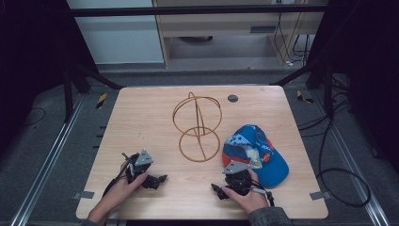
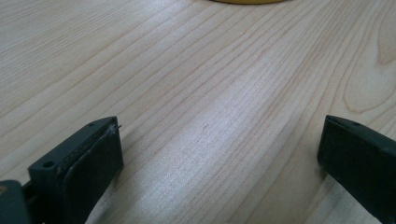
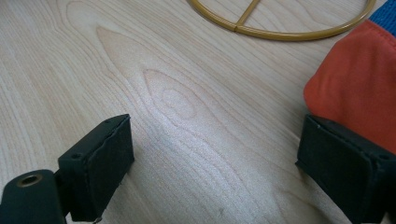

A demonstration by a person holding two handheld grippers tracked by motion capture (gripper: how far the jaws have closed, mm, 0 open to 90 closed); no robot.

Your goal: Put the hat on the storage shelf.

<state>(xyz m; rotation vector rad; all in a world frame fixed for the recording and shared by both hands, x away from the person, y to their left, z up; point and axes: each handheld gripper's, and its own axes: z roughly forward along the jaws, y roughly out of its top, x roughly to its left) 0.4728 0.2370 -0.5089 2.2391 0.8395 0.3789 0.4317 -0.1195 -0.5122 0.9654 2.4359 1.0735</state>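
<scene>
A gold wire stand (image 1: 197, 127), two rings on an upright loop, rises at the middle of the wooden table (image 1: 141, 113). To its right lies a blue and orange cap (image 1: 256, 153). My left gripper (image 1: 148, 170) rests open near the front left, its jaws wide apart over bare wood (image 2: 219, 149). The right gripper (image 1: 234, 179) is open too, just in front of the cap. In the right gripper view (image 3: 212, 154) the cap's orange cloth (image 3: 359, 88) lies against the right jaw and the stand's base ring (image 3: 280, 32) is ahead. A sliver of that ring (image 2: 247, 1) shows in the left gripper view.
A small grey disc (image 1: 232, 98) sits near the table's back edge. A metal frame and rails run around the table, with cables (image 1: 339, 179) on the floor at the right. Bare wood lies between the two grippers.
</scene>
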